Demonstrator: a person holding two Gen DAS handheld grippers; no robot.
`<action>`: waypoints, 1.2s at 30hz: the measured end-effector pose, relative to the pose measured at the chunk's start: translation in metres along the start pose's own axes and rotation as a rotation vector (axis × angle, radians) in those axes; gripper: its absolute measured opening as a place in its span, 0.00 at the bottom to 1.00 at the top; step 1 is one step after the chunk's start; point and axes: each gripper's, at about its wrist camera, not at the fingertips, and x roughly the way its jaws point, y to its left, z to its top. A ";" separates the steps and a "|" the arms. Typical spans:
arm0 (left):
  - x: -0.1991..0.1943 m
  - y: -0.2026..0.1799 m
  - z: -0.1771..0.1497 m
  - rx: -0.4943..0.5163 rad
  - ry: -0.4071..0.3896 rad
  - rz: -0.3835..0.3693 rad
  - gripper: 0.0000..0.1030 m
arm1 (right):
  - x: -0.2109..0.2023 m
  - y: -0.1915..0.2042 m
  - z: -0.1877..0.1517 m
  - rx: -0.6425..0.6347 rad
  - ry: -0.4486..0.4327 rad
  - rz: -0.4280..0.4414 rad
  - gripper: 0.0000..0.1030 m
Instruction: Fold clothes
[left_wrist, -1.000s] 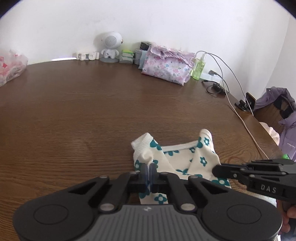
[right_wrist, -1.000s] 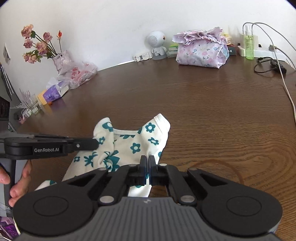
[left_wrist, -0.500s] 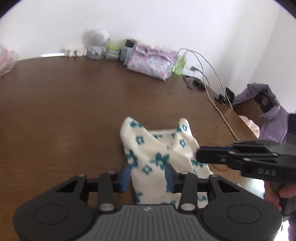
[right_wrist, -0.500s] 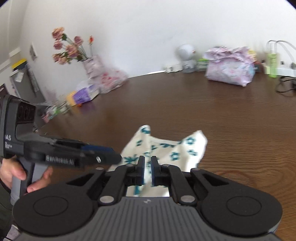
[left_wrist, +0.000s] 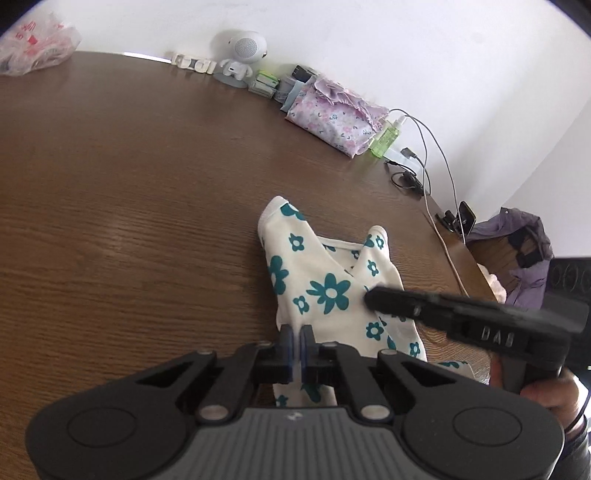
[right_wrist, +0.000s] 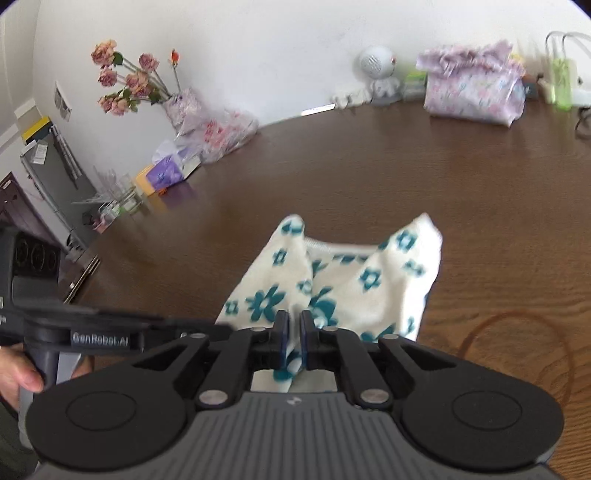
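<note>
A small cream garment with teal flowers (left_wrist: 325, 288) lies partly folded on the brown wooden table (left_wrist: 129, 184), its two corners pointing away from me. It also shows in the right wrist view (right_wrist: 351, 280). My left gripper (left_wrist: 295, 341) is shut at the garment's near left edge; whether it pinches cloth is unclear. My right gripper (right_wrist: 290, 334) is nearly shut with cloth between its fingers. In the left wrist view the right gripper's fingers (left_wrist: 391, 297) lie over the garment's right half. The left gripper (right_wrist: 147, 326) shows at the left of the right wrist view.
Along the wall stand a white robot-shaped speaker (left_wrist: 242, 51), a floral pouch (left_wrist: 332, 118), a green spray bottle (left_wrist: 386, 138) and cables (left_wrist: 428, 177). A vase of flowers (right_wrist: 147, 88), plastic bags and tissue packs sit at the table's far left. A purple jacket (left_wrist: 517, 258) hangs off the right edge.
The left gripper opened half a second ago, letting go of the cloth, and has now shut again at the garment's left edge. Both grippers moved nearer over the garment, which now lies flatter.
</note>
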 end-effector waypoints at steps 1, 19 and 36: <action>0.000 -0.001 0.001 0.000 0.001 0.001 0.03 | -0.001 0.001 0.002 -0.028 -0.004 -0.050 0.23; 0.003 -0.001 0.000 0.062 -0.014 0.056 0.03 | -0.021 -0.009 -0.024 -0.086 0.016 -0.223 0.01; 0.033 -0.051 0.022 0.295 -0.002 0.105 0.19 | 0.014 0.023 -0.004 -0.161 0.059 -0.052 0.02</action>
